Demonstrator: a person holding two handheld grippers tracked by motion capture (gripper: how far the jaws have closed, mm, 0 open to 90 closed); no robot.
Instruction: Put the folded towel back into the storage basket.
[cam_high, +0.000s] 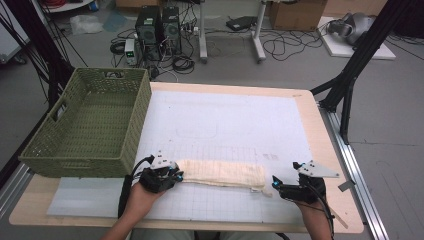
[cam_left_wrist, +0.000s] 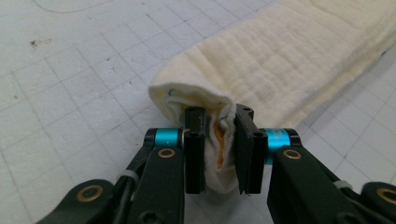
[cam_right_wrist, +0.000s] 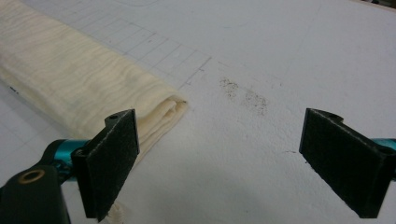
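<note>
One folded cream cloth (cam_high: 222, 174), quilted, lies as a long band on the white gridded mat (cam_high: 225, 120) of the surface, just beside the near corner of the green woven basket (cam_high: 87, 122) and running away from that corner toward the right. Its long axis lies side to side across the person's front, one narrow end pointing at the basket, the other at the surface's right edge. Left tool (cam_high: 172, 175): at the basket-side end, jaws pressed onto the bunched folded layers there, which swell out between the pads (cam_left_wrist: 195, 154); an orange mark shows inside the fold. Right tool (cam_high: 276, 184): at the end far from the basket, jaws spread wide, one pad (cam_right_wrist: 114, 154) just at the cloth's corner, the other well apart over bare mat; nothing is pinched. Judged step: one end secured, the other not yet taken. The cloth lies to the inner side of the right tool, so the coming grasp calls for shifting toward the basket until both jaws straddle the folded end.
</note>
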